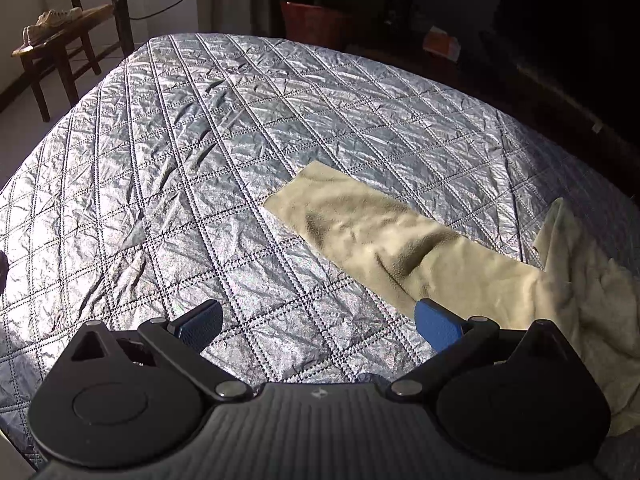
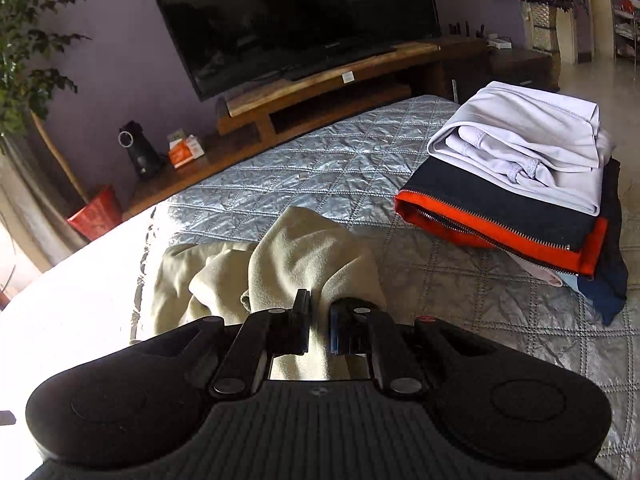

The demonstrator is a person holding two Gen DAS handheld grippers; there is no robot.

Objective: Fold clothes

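The beige garment [image 1: 384, 236] lies on the bed [image 1: 168, 168]: one long strip is flat across the quilt, running from the middle toward the near right, while the rest is bunched and lifted at the right edge. In the right wrist view that bunch [image 2: 308, 256] rises straight up to the right gripper [image 2: 319, 330], which is pinching a fold of it betw. its two fingers. The left gripper [image 1: 318, 322] hangs spread wide, nothing in it, w/ its right finger just beside the near edge of the flat strip.

Step in hand, I'd judge: one garment mid-fold, part laid out, part held up. Next move prob. calls for the left gripper to take an edge or corner so the cloth can be carried over evenly; which fold that is, can't tell.

Count: 1 beige garment in work; 1 stack of folded clothes [image 2: 520, 176] far right on the bed, at least 3 pieces (pale lilac top, black-and-orange zip piece, dark blue under), maybe more hidden. 2 grippers.
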